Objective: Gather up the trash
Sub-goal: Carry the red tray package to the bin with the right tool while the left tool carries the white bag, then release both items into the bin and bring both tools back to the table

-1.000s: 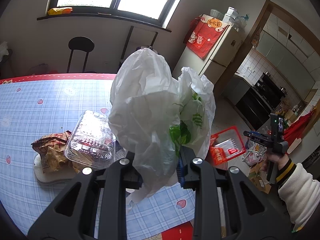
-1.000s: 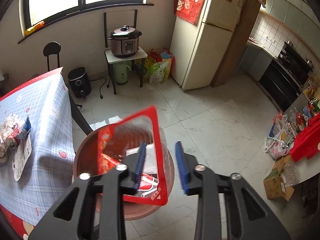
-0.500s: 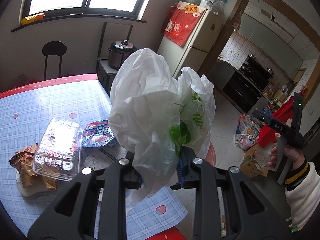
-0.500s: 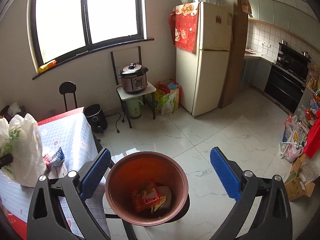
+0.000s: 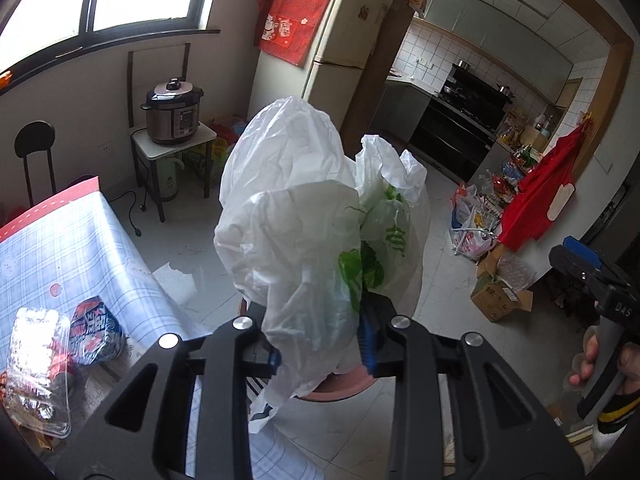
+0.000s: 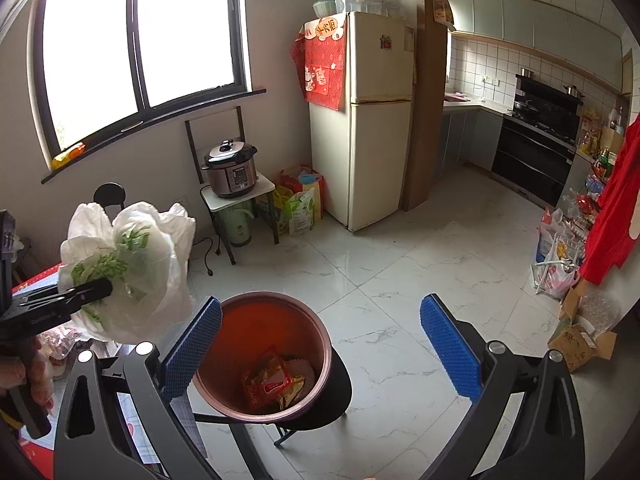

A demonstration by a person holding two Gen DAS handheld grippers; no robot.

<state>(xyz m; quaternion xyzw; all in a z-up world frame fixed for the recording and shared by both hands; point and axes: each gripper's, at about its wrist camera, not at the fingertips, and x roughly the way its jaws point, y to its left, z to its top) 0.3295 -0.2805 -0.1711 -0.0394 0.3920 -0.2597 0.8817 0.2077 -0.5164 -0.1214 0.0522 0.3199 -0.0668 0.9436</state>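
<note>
**Light bag could miss the bin on release**

Left wrist view: the left gripper (image 5: 320, 344) has its fingers clamped on a crumpled white plastic bag with green print (image 5: 316, 232), which billows up and fills the middle of the view. Just below the bag a sliver of the round reddish-brown plastic trash bin (image 5: 340, 388) shows, so the bag hangs near or over the rim; how well centred it is cannot be told here. On the blue checked worktop (image 5: 72, 248) lie a clear plastic clamshell box (image 5: 36, 364) and a blue-and-red snack wrapper (image 5: 94, 336), not yet collected. The risk from this side is blindness: the bag hides most of the bin, so a release could be judged badly.

Right wrist view: the right gripper (image 6: 320, 344) hangs over the bin (image 6: 264, 348) with its fingers wide apart and nothing between them. The bin stands on a black stool (image 6: 320, 404) and already holds red and gold wrappers (image 6: 272, 384). The bag (image 6: 132, 272) sits up and to the left of the bin's mouth, seemingly closer to the worktop edge than to the opening. Released from there, so light and puffy a thing would likely drift, catch the rim or fall to the floor. A gripper bumping the bin could also tip it off the stool.
</note>
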